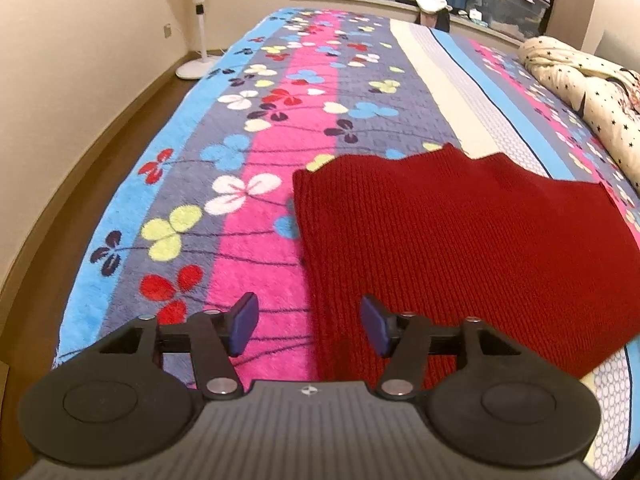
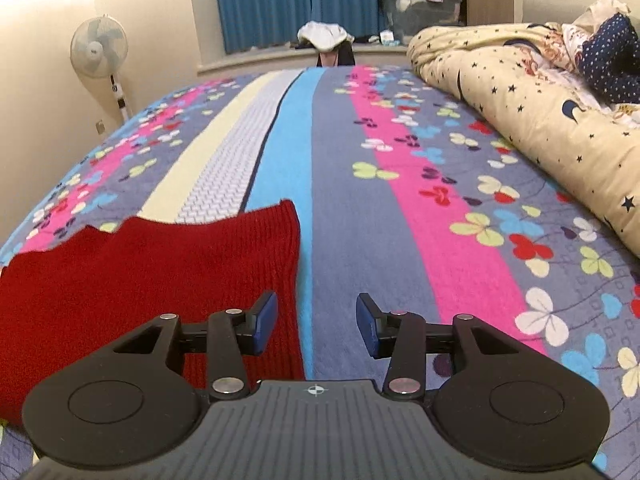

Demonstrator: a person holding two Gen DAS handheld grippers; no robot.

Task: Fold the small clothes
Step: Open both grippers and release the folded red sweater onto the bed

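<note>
A dark red knitted garment (image 1: 460,248) lies flat on the flowered bedspread (image 1: 248,152), folded into a rough rectangle. In the left wrist view it fills the lower right. My left gripper (image 1: 310,326) hovers over the garment's left edge, jaws open, nothing between its blue pads. The right wrist view has the same red garment (image 2: 140,280) at the lower left. My right gripper (image 2: 317,324) hangs above the garment's right edge, open and empty, with its left pad over the knit and its right pad over the bedspread (image 2: 400,200).
A rolled cream quilt with stars (image 2: 532,120) lies along the bed's right side. A white standing fan (image 1: 192,20) stands on the wooden floor left of the bed. A window ledge with blue curtains, a plastic storage box (image 2: 420,8) and heaped clothes (image 2: 326,38) lies beyond the bed's far end.
</note>
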